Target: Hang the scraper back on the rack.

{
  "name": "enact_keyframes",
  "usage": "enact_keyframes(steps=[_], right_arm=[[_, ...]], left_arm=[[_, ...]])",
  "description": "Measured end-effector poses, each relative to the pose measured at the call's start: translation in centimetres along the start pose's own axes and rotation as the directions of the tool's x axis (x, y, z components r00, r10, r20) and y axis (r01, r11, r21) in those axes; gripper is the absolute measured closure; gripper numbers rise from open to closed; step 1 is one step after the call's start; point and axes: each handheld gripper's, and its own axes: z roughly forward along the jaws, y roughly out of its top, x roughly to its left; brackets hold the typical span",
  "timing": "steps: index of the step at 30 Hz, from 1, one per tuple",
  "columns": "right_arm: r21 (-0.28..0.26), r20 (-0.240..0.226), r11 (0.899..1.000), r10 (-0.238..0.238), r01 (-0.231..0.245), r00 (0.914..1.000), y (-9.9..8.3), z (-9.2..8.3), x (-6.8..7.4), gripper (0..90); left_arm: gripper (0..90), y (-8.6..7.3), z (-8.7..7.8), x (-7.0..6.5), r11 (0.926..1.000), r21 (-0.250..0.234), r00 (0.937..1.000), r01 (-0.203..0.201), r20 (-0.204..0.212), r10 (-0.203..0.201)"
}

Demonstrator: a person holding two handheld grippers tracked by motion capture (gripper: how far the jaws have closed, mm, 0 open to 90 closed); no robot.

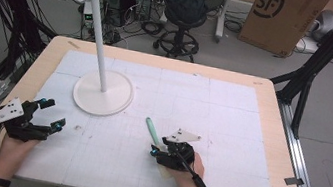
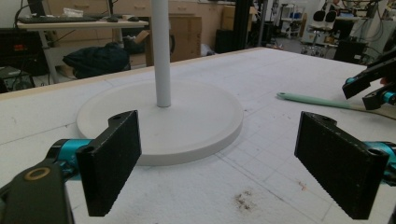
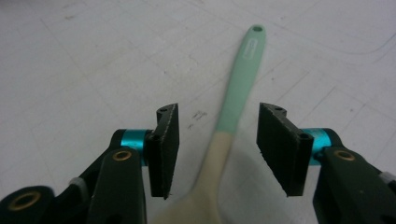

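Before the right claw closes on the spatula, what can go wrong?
1. The right claw is open astride the spatula at its slim, rounded neck, so it could slip or twist when pinched.
2. The long green handle points toward the white stand; lifting and swinging it may knock the pole.

The only readable mark was "SF", printed in large dark letters inside a partial ring on the side of a brown cardboard box [image 1: 280, 18] that stood on the floor beyond the table's far right corner, seen in the high view. In the right gripper view, the green handle of a spatula [image 3: 240, 79] carried a small pale label near its tip, but its print was too small and blurred to read. A black box [image 1: 88, 17] on the floor showed a tiny green display whose digits could not be made out.
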Motion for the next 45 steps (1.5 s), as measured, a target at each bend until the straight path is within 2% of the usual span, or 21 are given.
enact_keyframes(steps=[4,6,11,13,19,31,35,39,45], right_arm=[[0.027,0.018,1.000,-0.003,0.003,0.9998,0.0,0.2,0.2,56.7],[0.034,0.041,0.999,-0.034,0.033,0.9985,0.0,0.3,0.6,63.3],[0.040,0.071,0.999,-0.024,0.021,0.9972,0.0,0.4,1.2,77.0],[0.041,0.080,0.999,-0.031,0.028,0.9963,0.0,0.5,1.4,77.9],[0.044,0.048,0.999,-0.022,0.020,0.9986,0.1,0.4,1.0,81.1],[0.044,-0.014,0.999,-0.018,0.019,0.9997,0.4,0.4,0.1,81.6],[0.013,-0.032,1.000,0.003,-0.003,0.9995,0.7,-0.1,-0.4,81.6],[-0.017,-0.069,0.999,0.048,-0.049,0.9965,1.2,-0.9,-1.2,81.6],[-0.080,-0.115,0.995,0.053,-0.062,0.9920,3.7,-2.9,-2.4,81.6]], left_arm=[[15.3,0.0,0.0,0.0,1.0000,0.001,1.0000,0.000,-0.001,0.000],[15.5,0.0,0.0,0.0,1.0000,0.001,1.0000,0.002,-0.004,-0.002],[16.0,0.0,0.0,0.0,1.0000,0.004,1.0000,-0.001,-0.007,0.001],[16.1,0.0,0.0,0.0,1.0000,0.005,1.0000,-0.003,-0.008,0.003],[16.2,0.0,0.0,-0.1,1.0000,0.005,1.0000,-0.006,-0.005,0.006],[16.3,0.0,0.0,-0.1,1.0000,0.004,1.0000,-0.006,-0.004,0.006],[16.3,0.0,0.0,-0.1,1.0000,0.005,1.0000,-0.006,-0.004,0.006],[16.3,0.0,0.0,-0.1,1.0000,0.005,1.0000,-0.006,-0.003,0.006],[16.3,0.0,0.0,0.0,1.0000,0.004,1.0000,-0.006,-0.003,0.006]])
